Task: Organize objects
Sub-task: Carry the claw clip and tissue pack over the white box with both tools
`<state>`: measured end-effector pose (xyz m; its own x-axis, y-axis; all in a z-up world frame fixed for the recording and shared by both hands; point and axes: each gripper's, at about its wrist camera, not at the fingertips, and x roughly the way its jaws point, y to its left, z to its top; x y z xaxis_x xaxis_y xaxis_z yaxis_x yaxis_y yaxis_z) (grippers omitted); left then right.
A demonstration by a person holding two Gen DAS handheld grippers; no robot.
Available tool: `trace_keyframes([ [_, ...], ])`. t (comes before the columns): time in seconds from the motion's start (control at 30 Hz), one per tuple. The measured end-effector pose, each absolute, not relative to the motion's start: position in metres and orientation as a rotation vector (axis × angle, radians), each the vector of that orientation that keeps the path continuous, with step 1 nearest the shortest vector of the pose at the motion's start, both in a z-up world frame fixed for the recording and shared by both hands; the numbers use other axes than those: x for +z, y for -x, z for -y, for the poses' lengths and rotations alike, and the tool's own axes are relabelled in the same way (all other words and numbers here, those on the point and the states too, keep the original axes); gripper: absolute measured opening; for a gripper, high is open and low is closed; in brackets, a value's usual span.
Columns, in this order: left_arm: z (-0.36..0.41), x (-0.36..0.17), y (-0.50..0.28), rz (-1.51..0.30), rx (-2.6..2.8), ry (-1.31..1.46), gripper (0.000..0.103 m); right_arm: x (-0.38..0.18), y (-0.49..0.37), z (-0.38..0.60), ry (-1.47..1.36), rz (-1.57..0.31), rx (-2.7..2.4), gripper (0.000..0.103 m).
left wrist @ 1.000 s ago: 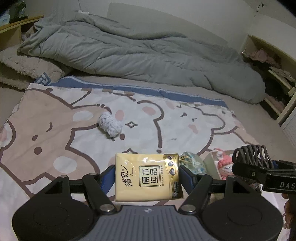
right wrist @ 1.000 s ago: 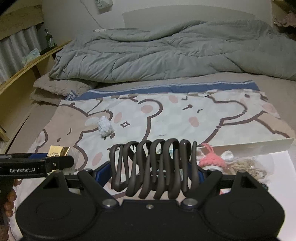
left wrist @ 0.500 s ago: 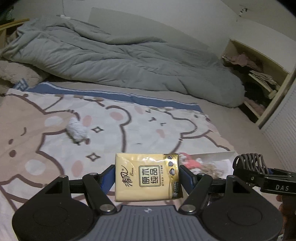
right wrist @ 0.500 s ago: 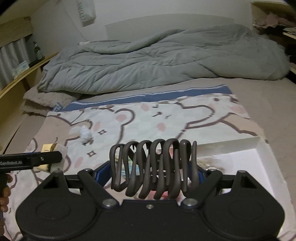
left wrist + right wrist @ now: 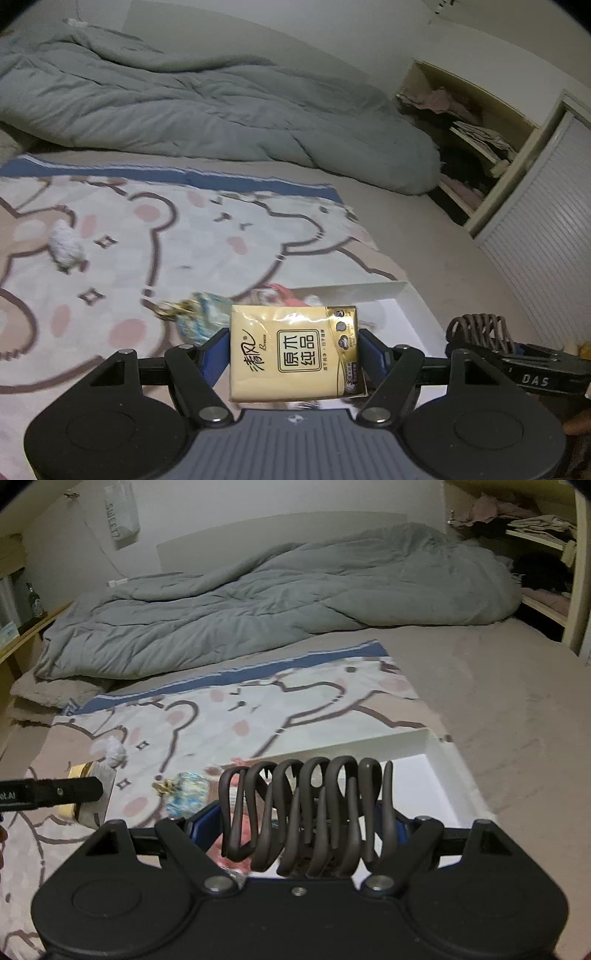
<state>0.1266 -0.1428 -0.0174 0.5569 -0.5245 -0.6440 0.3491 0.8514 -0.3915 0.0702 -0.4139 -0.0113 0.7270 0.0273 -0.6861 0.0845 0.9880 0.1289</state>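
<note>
Both grippers have swung rightward over the white box point(image 5: 439, 764), clamping tissue pack point(image 5: 293, 352) and half-hidden coil point(image 5: 306, 816).

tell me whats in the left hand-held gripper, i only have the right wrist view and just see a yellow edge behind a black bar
Observer: The left hand-held gripper is shut on a yellow tissue pack, label facing the camera.
Operator: ok and is it over the white box yet
Observer: Partly. In the left wrist view the pack hangs in front of the near left part of the white box; its height above the box can't be judged.
Operator: anything left outside the box
Observer: A white fuzzy ball lies on the bear blanket, far left of the box, and a blue patterned pouch with a gold clasp sits just left of the pack.
</note>
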Motion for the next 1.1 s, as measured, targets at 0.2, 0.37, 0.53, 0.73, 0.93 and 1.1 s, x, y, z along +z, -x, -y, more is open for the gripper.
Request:
trace_keyframes([
  [0.2, 0.175, -0.030, -0.122, -0.889, -0.582, 0.264, 0.072, -0.020, -0.060, 0.442, -0.149, -0.776, -0.068, 0.086],
  [0.37, 0.205, -0.045, -0.116, -0.936, -0.634, 0.316, 0.072, -0.029, -0.055, 0.462, -0.158, -0.799, -0.085, 0.086],
  [0.53, 0.230, -0.062, -0.108, -0.991, -0.697, 0.390, 0.072, -0.044, -0.051, 0.479, -0.152, -0.839, -0.099, 0.086],
  [0.73, 0.251, -0.084, -0.103, -1.034, -0.689, 0.389, 0.072, -0.062, -0.046, 0.495, -0.150, -0.889, -0.108, 0.086],
  [0.93, 0.260, -0.105, -0.099, -1.076, -0.666, 0.417, 0.072, -0.078, -0.044, 0.501, -0.137, -0.941, -0.077, 0.086],
  [1.1, 0.269, -0.114, -0.098, -1.085, -0.641, 0.379, 0.076, -0.089, -0.046, 0.500, -0.123, -0.977, -0.057, 0.086],
])
